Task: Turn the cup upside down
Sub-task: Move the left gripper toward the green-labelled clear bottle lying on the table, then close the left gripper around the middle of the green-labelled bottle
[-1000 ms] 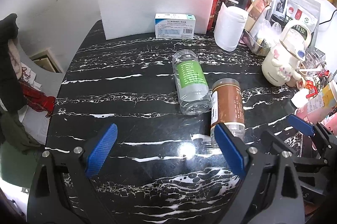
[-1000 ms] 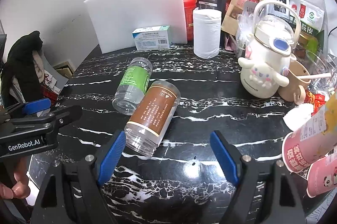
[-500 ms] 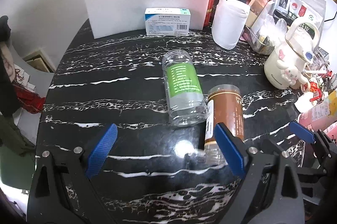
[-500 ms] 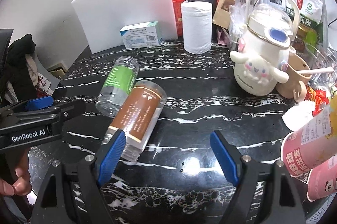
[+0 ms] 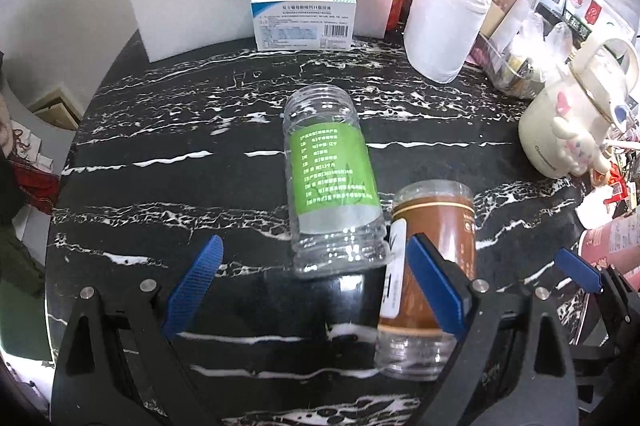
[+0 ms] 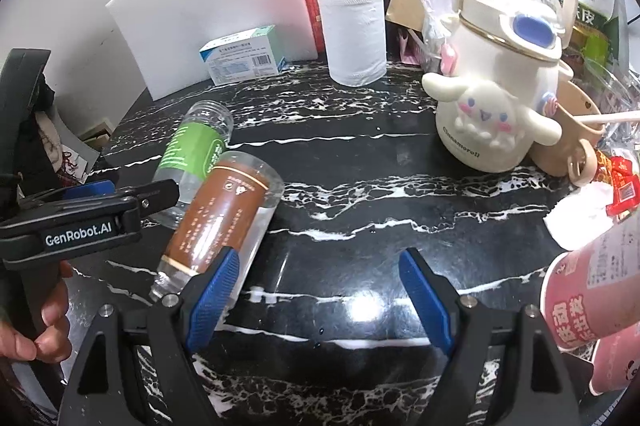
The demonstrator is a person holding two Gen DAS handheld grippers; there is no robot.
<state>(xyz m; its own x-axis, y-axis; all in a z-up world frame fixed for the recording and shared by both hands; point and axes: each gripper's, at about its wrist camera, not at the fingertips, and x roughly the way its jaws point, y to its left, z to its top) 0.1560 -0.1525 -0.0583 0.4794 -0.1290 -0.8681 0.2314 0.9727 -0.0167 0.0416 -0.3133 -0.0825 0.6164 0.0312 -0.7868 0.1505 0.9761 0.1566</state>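
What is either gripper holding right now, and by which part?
Nothing is held. The left gripper and right gripper are both open, and the green-label jar and brown-label jar lie on their sides on the table.

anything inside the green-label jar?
Nothing visible. The green-label jar lies on its side on the table, lid off, and its clear ends look empty. The label covers the middle, so that part cannot be checked.
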